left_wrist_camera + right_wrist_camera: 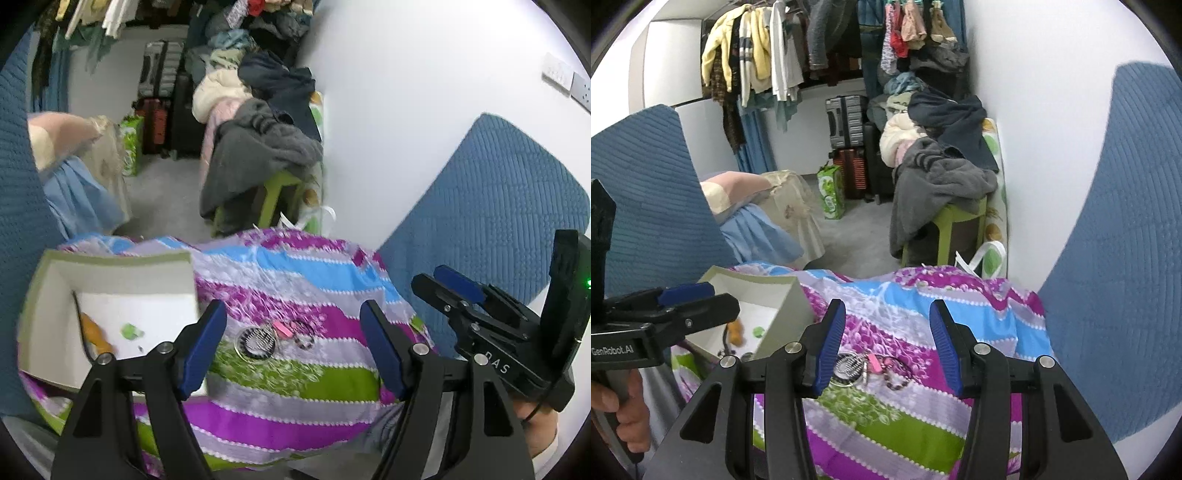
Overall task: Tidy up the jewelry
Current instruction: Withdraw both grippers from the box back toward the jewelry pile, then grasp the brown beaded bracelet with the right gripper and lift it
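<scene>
One round pendant (pixel 256 342), one pink clip (pixel 283 329), one beaded loop (pixel 303 339) on striped bedspread (pixel 295 266), beside one open box (pixel 110 273). Left claw (pixel 295 343), right claw (pixel 888 347): both agape, empty.

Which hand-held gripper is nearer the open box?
Left. The left hand-held gripper has one finger overlapping the open box's front corner; the right hand-held gripper hangs beside it, over the jewelry.

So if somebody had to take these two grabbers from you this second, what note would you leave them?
Left gripper: open, empty, above the bedspread.
Right gripper: open, empty, next to it.
Box: open, on the left of the striped bedspread; an orange piece and a green piece already lie inside.
Left to do: round pendant, pink charm and beaded bracelet on the bedspread go into the box.
</scene>
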The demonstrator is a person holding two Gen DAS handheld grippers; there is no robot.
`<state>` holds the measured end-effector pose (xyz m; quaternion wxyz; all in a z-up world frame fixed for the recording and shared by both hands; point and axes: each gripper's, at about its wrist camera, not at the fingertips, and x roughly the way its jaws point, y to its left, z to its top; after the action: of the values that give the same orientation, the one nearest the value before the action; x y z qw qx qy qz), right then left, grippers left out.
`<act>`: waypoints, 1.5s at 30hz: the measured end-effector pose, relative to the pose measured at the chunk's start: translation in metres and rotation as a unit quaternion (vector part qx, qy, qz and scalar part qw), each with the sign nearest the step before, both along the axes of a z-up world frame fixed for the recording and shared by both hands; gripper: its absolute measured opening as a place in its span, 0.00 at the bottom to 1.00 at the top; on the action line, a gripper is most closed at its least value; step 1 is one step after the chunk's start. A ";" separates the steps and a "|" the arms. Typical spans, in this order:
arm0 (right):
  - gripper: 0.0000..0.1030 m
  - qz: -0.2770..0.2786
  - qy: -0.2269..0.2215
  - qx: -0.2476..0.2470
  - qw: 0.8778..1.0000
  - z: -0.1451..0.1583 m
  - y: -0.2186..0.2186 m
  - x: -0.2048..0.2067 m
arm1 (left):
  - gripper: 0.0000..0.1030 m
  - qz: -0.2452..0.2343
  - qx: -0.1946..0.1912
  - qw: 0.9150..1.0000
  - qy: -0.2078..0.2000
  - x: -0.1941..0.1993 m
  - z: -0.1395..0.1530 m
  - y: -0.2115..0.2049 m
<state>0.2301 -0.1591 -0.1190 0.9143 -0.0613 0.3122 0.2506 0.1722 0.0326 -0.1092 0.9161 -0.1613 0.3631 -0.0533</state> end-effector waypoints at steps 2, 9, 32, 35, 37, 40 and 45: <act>0.44 -0.005 0.007 0.003 1.000 -0.014 -0.008 0.002 | 0.62 -0.012 -0.004 1.000 0.012 0.003 -0.010 -0.008; 0.40 -0.014 0.056 0.003 0.998 -0.072 -0.025 0.019 | 0.45 -0.033 -0.011 0.998 0.050 0.018 -0.050 -0.035; 0.34 0.010 0.182 0.002 0.983 -0.167 -0.029 0.067 | 0.28 -0.018 0.035 0.990 0.136 0.081 -0.169 -0.051; 0.34 0.010 0.184 0.007 0.983 -0.167 -0.029 0.069 | 0.26 -0.016 0.039 0.989 0.141 0.087 -0.178 -0.052; 0.34 0.010 0.186 0.008 0.982 -0.168 -0.029 0.071 | 0.25 -0.017 0.047 0.989 0.139 0.090 -0.181 -0.055; 0.34 0.012 0.188 0.008 0.982 -0.169 -0.028 0.072 | 0.24 -0.015 0.067 0.989 0.133 0.095 -0.182 -0.058; 0.34 0.013 0.189 0.007 0.982 -0.171 -0.026 0.073 | 0.10 -0.015 0.088 0.988 0.128 0.103 -0.184 -0.059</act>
<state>0.3033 -0.1856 -0.2905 0.8356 -0.0100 0.4772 0.2719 0.2751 -0.0266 -0.2935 0.8718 -0.0801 0.4831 -0.0138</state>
